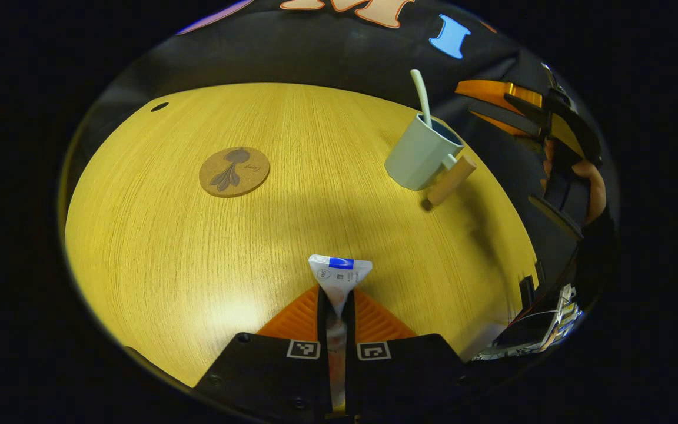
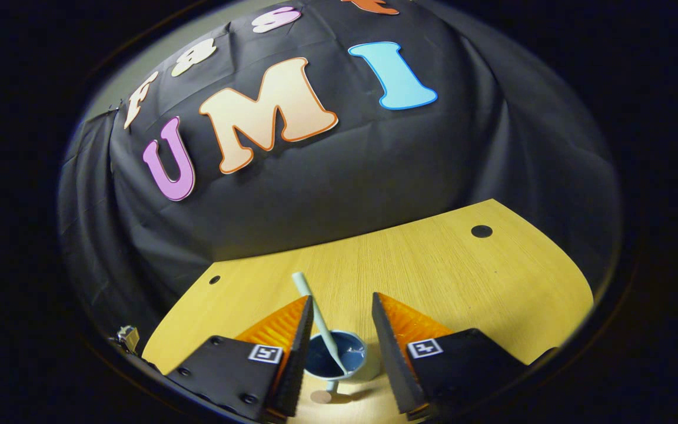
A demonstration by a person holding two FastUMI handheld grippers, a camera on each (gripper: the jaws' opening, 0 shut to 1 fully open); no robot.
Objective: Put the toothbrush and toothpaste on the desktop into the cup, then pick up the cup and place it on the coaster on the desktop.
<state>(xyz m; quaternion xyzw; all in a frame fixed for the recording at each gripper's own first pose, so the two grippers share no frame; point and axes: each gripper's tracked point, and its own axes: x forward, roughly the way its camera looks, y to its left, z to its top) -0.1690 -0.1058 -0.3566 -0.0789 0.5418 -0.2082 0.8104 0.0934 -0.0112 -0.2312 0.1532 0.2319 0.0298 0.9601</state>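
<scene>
Toothpaste tube [image 1: 339,275] nearest us in the left gripper view, pinched between the fingers of the left gripper [image 1: 338,306], its crimped end pointing forward over the counter [image 1: 156,247]. Beyond it, to the left, we note the round cork coaster [image 1: 234,171] lying flat and bare. To the right stands the pale cup [image 1: 421,154] with a wooden handle, toothbrush [image 1: 421,97] upright inside. Farther right, a hand holds the other gripper. In the right gripper view, the right gripper [image 2: 339,330] has its fingers spread wide above the cup [image 2: 368,368], touching nothing; the toothbrush [image 2: 318,321] leans between them.
</scene>
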